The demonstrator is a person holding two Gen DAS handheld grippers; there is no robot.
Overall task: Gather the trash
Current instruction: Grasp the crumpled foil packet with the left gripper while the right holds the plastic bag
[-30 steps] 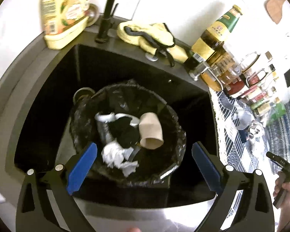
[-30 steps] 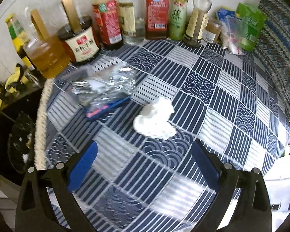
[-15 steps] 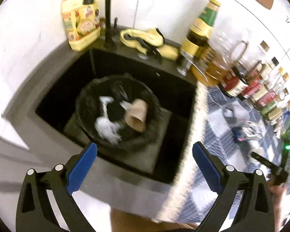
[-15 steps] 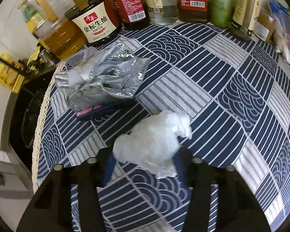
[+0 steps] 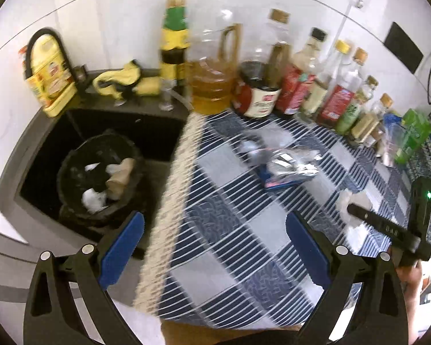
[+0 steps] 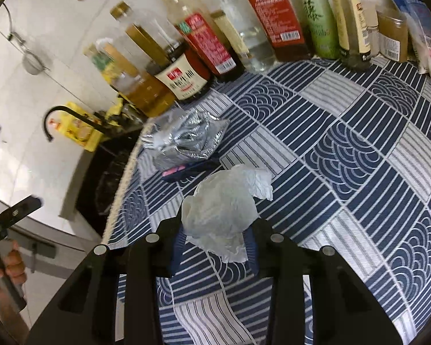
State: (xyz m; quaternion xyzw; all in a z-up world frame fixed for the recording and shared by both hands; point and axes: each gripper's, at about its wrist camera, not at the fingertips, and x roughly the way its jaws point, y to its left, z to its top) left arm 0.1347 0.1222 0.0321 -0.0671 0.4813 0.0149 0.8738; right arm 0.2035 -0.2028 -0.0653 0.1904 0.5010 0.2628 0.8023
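Right gripper (image 6: 214, 254) clamps a crumpled white tissue (image 6: 224, 210) just above the blue patterned tablecloth (image 6: 344, 155); left gripper (image 5: 214, 251) hangs wide apart, empty, over the cloth's edge beside the sink's trash bin (image 5: 71, 161); a foil wrapper (image 6: 186, 141) lies nearby.

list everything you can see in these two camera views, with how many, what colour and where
Tissue wad: one, white, between the right gripper's fingers, above the cloth.
Foil wrapper: one, silver, on the cloth near the sink-side edge.
Flat packet: one, dark blue and pink, under the foil wrapper.
Trash bin: one, black-lined, in the sink, holding white scraps and a brown paper cup.
Sink: one, black, left of the cloth.
Bottles: many, mixed colours, a row along the wall.
Tablecloth: one, navy and white, covering the counter.
Yellow cloth: one, behind the sink.
Left gripper: open, empty.
Right gripper: shut on the tissue wad.
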